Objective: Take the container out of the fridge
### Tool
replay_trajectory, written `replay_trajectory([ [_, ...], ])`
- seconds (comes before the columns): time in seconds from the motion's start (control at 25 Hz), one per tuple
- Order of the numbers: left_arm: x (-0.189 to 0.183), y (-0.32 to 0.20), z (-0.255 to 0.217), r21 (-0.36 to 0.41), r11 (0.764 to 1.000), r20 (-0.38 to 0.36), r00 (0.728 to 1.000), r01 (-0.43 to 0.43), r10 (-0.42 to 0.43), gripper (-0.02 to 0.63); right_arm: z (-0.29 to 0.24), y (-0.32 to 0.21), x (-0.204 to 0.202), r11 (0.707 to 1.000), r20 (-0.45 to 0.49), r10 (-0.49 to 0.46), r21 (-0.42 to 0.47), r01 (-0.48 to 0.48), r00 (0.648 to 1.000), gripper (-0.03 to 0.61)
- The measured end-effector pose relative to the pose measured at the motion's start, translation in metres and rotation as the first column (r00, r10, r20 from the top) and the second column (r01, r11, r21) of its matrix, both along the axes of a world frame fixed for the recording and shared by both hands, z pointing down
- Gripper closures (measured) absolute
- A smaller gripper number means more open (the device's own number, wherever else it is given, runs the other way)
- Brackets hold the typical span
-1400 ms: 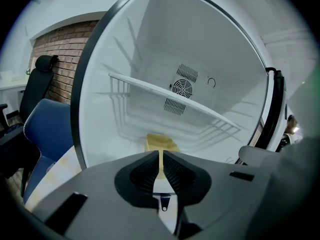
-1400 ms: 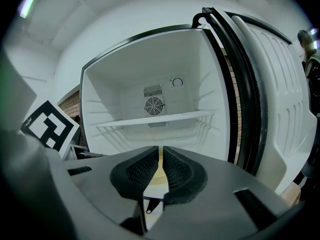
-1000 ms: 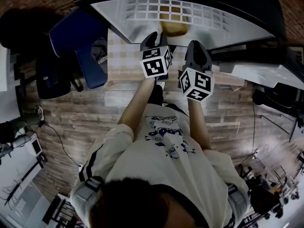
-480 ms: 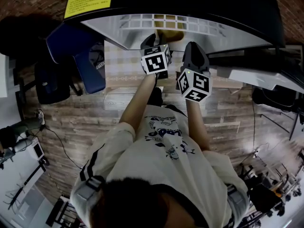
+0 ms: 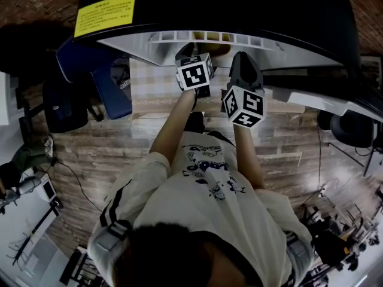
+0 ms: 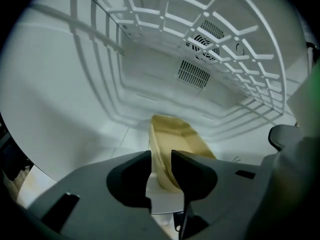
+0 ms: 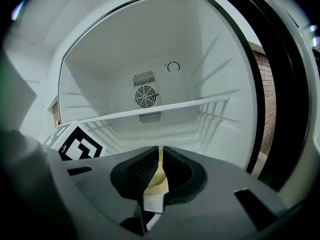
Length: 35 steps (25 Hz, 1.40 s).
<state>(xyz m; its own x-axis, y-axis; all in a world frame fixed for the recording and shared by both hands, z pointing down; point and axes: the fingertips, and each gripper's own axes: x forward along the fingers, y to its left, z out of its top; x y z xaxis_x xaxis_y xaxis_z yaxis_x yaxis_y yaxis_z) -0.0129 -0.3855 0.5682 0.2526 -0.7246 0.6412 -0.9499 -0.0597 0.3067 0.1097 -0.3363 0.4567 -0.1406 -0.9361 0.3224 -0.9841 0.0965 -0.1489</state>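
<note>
A shallow yellowish container (image 6: 182, 144) lies on the white fridge floor under a wire shelf (image 6: 200, 29). My left gripper (image 6: 161, 159) straddles the container's near left wall, which stands between its jaws as they open. In the right gripper view a thin edge of the container (image 7: 159, 170) sits in the narrow gap of my right gripper (image 7: 160, 156), which is shut on it. In the head view both grippers reach side by side into the fridge mouth, left gripper (image 5: 190, 48) and right gripper (image 5: 240, 57). There only a sliver of the container (image 5: 220, 46) shows under the fridge's black top (image 5: 239, 5).
The fridge's back wall carries a fan vent (image 7: 145, 96), and a shelf bar (image 7: 155, 111) crosses above the floor. The open door (image 5: 317, 97) stands to the right. A blue chair (image 5: 96, 70) stands left of the fridge on the wooden floor.
Both grippers have pushed forward, deeper into the fridge. The fridge's black top now hides most of the container and the wire shelf in the head view.
</note>
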Motion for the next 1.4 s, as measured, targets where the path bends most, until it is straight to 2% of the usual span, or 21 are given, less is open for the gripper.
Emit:
replay_trajectory([
  [0.28,0.003,-0.002,0.000,-0.006,0.999,0.037,0.999,-0.032,0.033,0.493,-0.005,-0.001,-0.001,1.000,-0.006,-0.007,0.005,0.007,1.000,0.535],
  [0.52,0.006,-0.004,0.006,0.004,1.000,0.069,0.997,-0.029,0.028,0.575,-0.004,0.000,0.003,1.000,-0.003,0.003,0.001,-0.003,1.000,0.535],
  [0.72,0.008,-0.004,0.004,0.016,0.999,0.088,0.995,-0.043,0.041,0.580,-0.005,0.002,0.004,1.000,-0.002,0.008,-0.002,-0.008,1.000,0.535],
  [1.16,-0.007,0.001,-0.006,0.031,0.999,0.090,0.996,-0.008,0.006,0.583,0.000,0.002,0.004,1.000,0.013,0.005,-0.012,-0.005,1.000,0.535],
  [1.32,-0.001,-0.002,-0.021,0.085,0.996,0.044,0.999,-0.022,0.018,0.584,0.001,0.000,0.003,1.000,0.017,0.000,-0.012,0.000,1.000,0.535],
  [1.4,-0.003,-0.001,-0.021,0.087,0.996,0.034,0.999,-0.004,0.001,0.584,0.001,-0.002,0.002,1.000,0.019,-0.006,-0.009,0.007,1.000,0.535],
])
